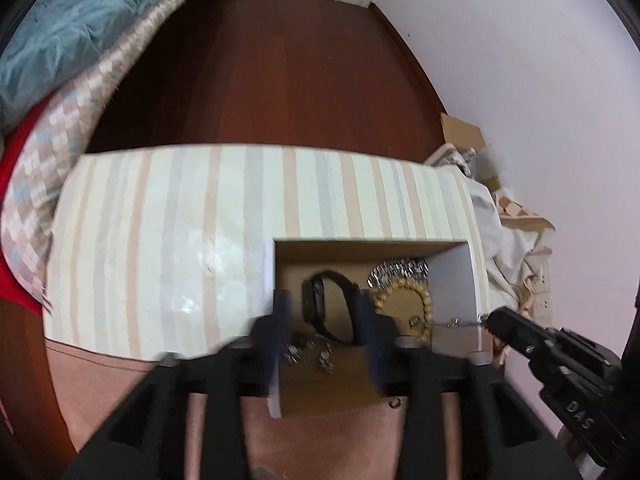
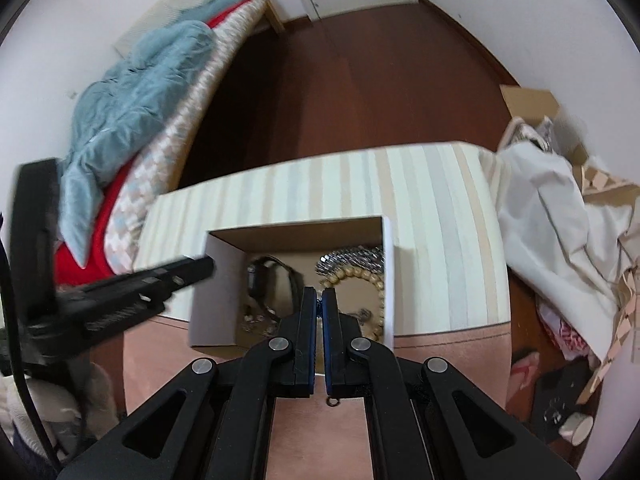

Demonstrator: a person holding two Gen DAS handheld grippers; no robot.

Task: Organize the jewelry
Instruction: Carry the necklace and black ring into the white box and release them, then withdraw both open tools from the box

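An open cardboard box with white walls sits on the table in front of a striped lid or panel. Inside lie a black smartwatch, a wooden bead bracelet, a silver sequin piece and small silver items. My left gripper is open, its fingers on either side of the watch. My right gripper is shut on a thin silver chain at the box's right wall.
A small ring lies on the pink table top in front of the box. A bed with a blue blanket stands to the left. Cloth and cardboard clutter lies to the right on the wooden floor.
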